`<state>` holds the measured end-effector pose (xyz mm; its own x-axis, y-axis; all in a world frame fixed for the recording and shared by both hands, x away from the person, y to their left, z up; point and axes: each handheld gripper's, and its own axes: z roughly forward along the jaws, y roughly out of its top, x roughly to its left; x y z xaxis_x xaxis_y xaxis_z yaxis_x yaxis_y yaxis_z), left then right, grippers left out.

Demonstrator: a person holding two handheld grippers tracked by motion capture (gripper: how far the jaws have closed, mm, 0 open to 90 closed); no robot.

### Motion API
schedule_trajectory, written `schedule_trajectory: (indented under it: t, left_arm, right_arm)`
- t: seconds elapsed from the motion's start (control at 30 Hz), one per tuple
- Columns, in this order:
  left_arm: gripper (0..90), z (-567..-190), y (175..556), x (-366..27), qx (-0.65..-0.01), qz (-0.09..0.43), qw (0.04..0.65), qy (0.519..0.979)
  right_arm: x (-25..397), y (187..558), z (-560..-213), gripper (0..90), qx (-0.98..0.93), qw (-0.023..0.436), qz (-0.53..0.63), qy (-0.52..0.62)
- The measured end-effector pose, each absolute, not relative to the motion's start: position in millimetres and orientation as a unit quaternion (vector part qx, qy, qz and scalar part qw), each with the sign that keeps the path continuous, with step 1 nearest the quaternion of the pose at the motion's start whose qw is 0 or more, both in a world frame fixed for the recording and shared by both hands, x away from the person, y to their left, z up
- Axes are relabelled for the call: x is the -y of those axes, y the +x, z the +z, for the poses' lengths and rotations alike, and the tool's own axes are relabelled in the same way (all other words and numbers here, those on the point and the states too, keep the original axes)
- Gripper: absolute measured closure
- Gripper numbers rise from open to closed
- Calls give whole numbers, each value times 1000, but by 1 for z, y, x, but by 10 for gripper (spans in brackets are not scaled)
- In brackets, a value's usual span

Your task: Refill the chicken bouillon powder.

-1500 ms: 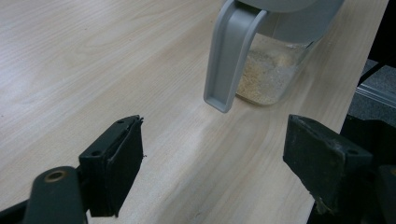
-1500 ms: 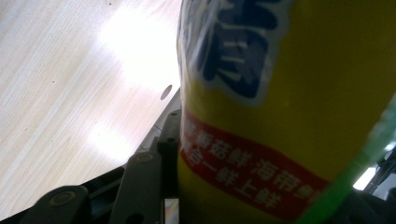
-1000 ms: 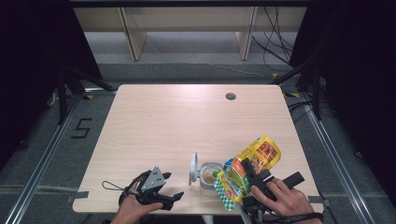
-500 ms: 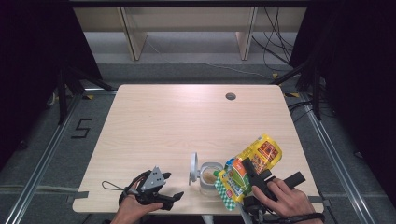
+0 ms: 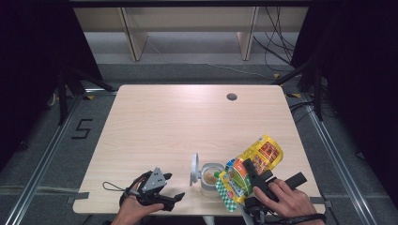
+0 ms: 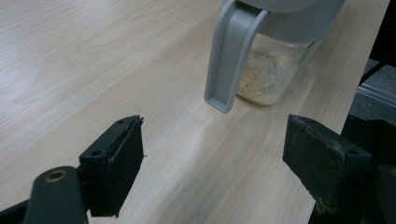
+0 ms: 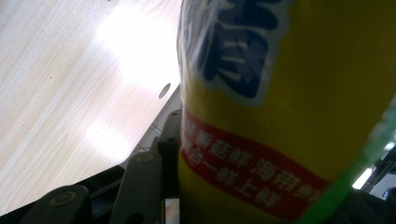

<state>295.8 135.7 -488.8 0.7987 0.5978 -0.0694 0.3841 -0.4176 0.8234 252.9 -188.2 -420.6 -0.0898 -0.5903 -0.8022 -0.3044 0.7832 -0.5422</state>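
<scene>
Counter (image 5: 187, 122): pale wood grain, with a dark round hole (image 5: 231, 97) in the upper right of its surface.

Bag (image 5: 248, 171), lower right of the high view: bright yellow, green mid-panel, green-and-white check at its lower end, red label patch near the top. In the right gripper view it shows a red band with pale characters and dark blue lettering edged white.

Container (image 6: 275, 70): clear body, grey lid and handle, beige granules inside.

Left hand-held gripper (image 5: 164, 197): black jaws, grey plate.

Right hand-held gripper (image 5: 256, 180): black.
</scene>
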Motion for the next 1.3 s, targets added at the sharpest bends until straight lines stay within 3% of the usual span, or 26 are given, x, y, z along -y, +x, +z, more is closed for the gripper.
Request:
schedule_trajectory:
  t: [1.3]
  left_arm:
    - [196,-489,296,-136,-294,118,451,834]
  right_arm:
    - [189,252,-420,614,-723,604,-121,-312]
